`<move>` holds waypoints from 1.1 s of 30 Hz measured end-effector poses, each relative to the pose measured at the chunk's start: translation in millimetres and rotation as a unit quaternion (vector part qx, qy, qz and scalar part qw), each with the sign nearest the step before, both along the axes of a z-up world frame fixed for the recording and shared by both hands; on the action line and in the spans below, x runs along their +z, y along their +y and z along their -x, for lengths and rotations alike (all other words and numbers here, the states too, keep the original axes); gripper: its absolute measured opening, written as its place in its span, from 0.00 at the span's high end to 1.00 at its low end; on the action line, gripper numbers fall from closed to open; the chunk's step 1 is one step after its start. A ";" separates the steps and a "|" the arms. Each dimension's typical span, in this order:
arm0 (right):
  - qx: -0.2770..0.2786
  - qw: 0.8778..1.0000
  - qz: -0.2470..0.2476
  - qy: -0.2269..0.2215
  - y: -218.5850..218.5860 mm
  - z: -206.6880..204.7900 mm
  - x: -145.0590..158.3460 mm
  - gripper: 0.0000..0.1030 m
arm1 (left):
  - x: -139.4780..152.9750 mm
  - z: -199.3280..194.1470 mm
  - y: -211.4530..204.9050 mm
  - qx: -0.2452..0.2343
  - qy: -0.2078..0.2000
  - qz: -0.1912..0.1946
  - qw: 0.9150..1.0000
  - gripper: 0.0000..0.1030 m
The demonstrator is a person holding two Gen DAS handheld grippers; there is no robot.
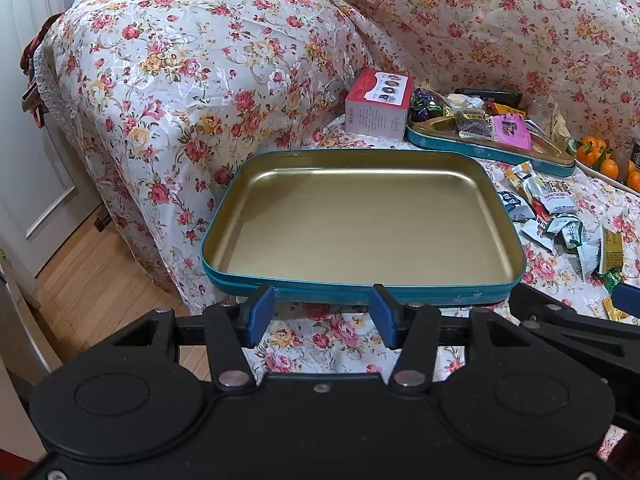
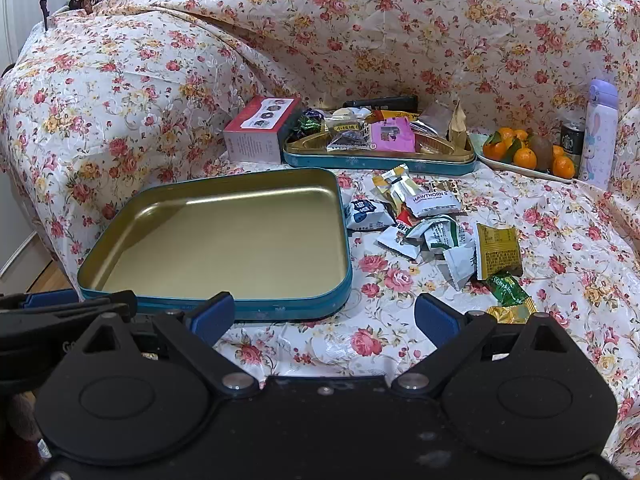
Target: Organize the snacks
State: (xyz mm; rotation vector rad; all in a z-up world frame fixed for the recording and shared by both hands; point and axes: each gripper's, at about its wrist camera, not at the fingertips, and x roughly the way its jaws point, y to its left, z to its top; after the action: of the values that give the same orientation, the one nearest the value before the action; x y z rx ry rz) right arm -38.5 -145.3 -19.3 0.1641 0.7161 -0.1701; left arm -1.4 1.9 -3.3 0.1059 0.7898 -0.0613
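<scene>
An empty teal tin point(image 1: 248, 280) point(image 2: 280, 306) with a gold inside lies on the flowered cloth. My left gripper point(image 1: 322, 312) is open, its blue fingertips just at the tin's near wall with nothing between them. To the tin's right lies a loose pile of wrapped snacks point(image 2: 432, 232) point(image 1: 560, 220). My right gripper point(image 2: 324, 316) stands wide open over bare cloth, near the tin's front right corner and short of the pile. A second teal tin point(image 2: 380, 166) point(image 1: 492, 152) at the back holds several snacks.
A pink box point(image 2: 260, 132) point(image 1: 380, 108) stands left of the back tin. A plate of oranges point(image 2: 524, 152), a dark can point(image 2: 572, 140) and a lilac bottle point(image 2: 600, 132) sit at the back right. The covered sofa arm rises on the left, with wood floor point(image 1: 80, 272) beyond.
</scene>
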 end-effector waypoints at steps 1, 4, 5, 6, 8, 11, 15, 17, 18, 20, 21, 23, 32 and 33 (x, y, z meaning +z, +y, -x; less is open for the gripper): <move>0.000 1.000 0.000 0.000 0.2 0.3 -0.5 0.02 | -0.1 0.0 -0.3 0.000 0.000 0.000 1.000 0.43; 0.000 1.000 0.000 0.000 0.1 -0.1 0.0 0.02 | -0.1 -0.1 -0.1 0.000 0.000 -0.001 1.000 0.43; 0.000 1.000 0.000 0.000 0.1 -0.2 0.2 0.02 | -0.2 -0.1 -0.1 0.000 0.000 0.000 1.000 0.43; 0.000 1.000 0.000 0.000 0.3 0.0 -0.3 0.02 | -0.1 -0.2 0.1 0.000 0.001 0.000 1.000 0.43; 0.000 1.000 0.000 0.001 0.2 -0.3 0.0 0.02 | 0.1 -1.0 0.6 0.001 0.002 0.000 1.000 0.43; 0.000 1.000 0.000 0.001 0.2 -0.3 0.1 0.02 | 0.1 -1.1 0.7 0.000 0.001 0.000 1.000 0.43; 0.000 1.000 0.000 0.001 -0.1 -0.5 0.4 0.02 | 0.0 -1.0 0.8 0.001 0.001 0.001 1.000 0.43; 0.000 1.000 0.000 0.001 0.0 -0.6 0.2 0.02 | -0.1 -1.0 0.7 0.000 0.001 0.000 1.000 0.43; 0.000 1.000 0.000 0.001 0.1 -0.7 0.2 0.02 | -0.2 -1.0 0.8 0.000 0.002 0.001 1.000 0.43; 0.000 1.000 0.000 0.002 0.0 -0.9 0.7 0.02 | 0.3 -1.1 1.2 0.000 0.002 0.001 1.000 0.43; 0.000 1.000 0.000 0.001 0.2 -0.3 0.3 0.02 | 0.3 -1.2 1.1 0.000 0.002 0.001 1.000 0.43; -0.001 1.000 -0.001 0.001 0.4 0.6 -1.0 0.02 | 0.7 -1.7 0.7 0.000 0.002 0.001 1.000 0.43; -0.011 1.000 -0.001 0.005 -5.9 -1.4 -1.0 0.02 | 1.9 -4.3 -3.4 -0.005 0.004 0.005 1.000 0.43; -0.013 1.000 -0.002 0.006 -7.0 -1.6 -1.0 0.02 | 1.8 -4.8 -3.8 -0.005 0.004 0.005 1.000 0.43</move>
State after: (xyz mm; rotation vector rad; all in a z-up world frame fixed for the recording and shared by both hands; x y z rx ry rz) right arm -36.9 -152.3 -20.3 0.1763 0.7258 -0.1954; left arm 3.4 -2.0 -1.5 0.1000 0.7973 -0.0755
